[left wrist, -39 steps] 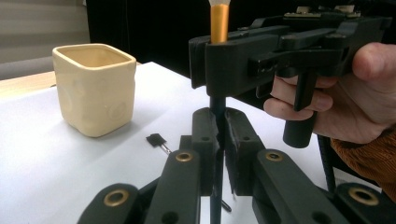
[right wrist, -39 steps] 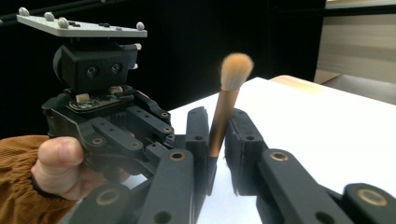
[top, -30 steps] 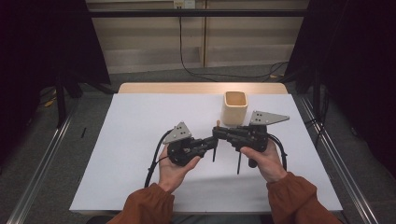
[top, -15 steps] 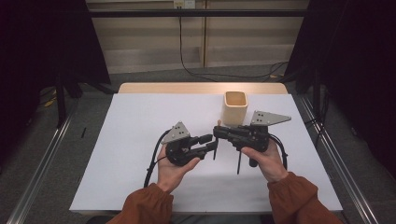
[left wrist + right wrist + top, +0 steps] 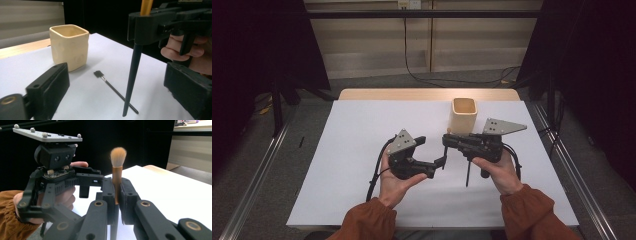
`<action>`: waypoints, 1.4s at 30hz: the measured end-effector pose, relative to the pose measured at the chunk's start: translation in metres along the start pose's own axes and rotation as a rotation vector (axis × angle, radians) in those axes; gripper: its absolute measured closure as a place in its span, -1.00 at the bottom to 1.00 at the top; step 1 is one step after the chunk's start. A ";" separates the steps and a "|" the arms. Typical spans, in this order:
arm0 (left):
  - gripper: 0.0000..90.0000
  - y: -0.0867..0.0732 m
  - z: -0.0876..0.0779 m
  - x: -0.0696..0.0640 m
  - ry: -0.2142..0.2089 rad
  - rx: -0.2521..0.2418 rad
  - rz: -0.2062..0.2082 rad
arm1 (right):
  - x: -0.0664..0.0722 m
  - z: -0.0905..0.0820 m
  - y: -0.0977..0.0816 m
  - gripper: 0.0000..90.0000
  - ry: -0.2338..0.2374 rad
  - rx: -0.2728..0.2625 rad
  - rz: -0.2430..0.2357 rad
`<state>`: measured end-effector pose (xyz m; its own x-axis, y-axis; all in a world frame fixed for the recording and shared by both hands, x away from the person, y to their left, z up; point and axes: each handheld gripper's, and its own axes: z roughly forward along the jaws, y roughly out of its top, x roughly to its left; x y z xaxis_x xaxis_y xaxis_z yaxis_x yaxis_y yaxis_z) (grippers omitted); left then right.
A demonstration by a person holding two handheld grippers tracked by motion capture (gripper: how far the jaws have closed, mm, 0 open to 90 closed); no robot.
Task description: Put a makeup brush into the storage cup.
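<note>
Makeup brush (image 5: 117,173): one, held upright in the right gripper (image 5: 446,141), whose jaws are clamped tight on its gold ferrule; pale bristle tuft on top, dark tapered handle (image 5: 132,75) pointing down with its tip close over the white table (image 5: 352,135), about midway between the left and right edges and nearer the front edge than the back. Left gripper (image 5: 432,152): jaws have just been opening and now stand wide apart, nothing between the pads (image 5: 51,87); it sits just to the left of the brush, apart from it, held in the left hand (image 5: 394,182). Right hand (image 5: 499,172): wrapped round the grip of the right gripper, near the right half of the table. Small thin brush (image 5: 113,90): one, black, with a flat square head, lying flat on the table surface under the hanging handle, its head turned toward the cup. Cup (image 5: 464,116): one, cream, square-mouthed, upright, toward the back edge of the table and right of centre, just behind the right gripper
</note>
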<state>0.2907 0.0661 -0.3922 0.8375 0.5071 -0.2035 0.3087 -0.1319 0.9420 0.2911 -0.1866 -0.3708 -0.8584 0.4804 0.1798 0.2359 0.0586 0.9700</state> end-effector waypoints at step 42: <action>-0.96 -0.031 -0.074 0.037 0.212 -0.001 -0.008 | -0.014 -0.021 0.002 0.86 -0.089 0.001 -0.021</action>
<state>0.2789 0.1525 -0.4094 0.7213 0.6762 -0.1500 0.3142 -0.1264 0.9409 0.2942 -0.2119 -0.3677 -0.8193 0.5549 0.1445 0.2189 0.0698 0.9732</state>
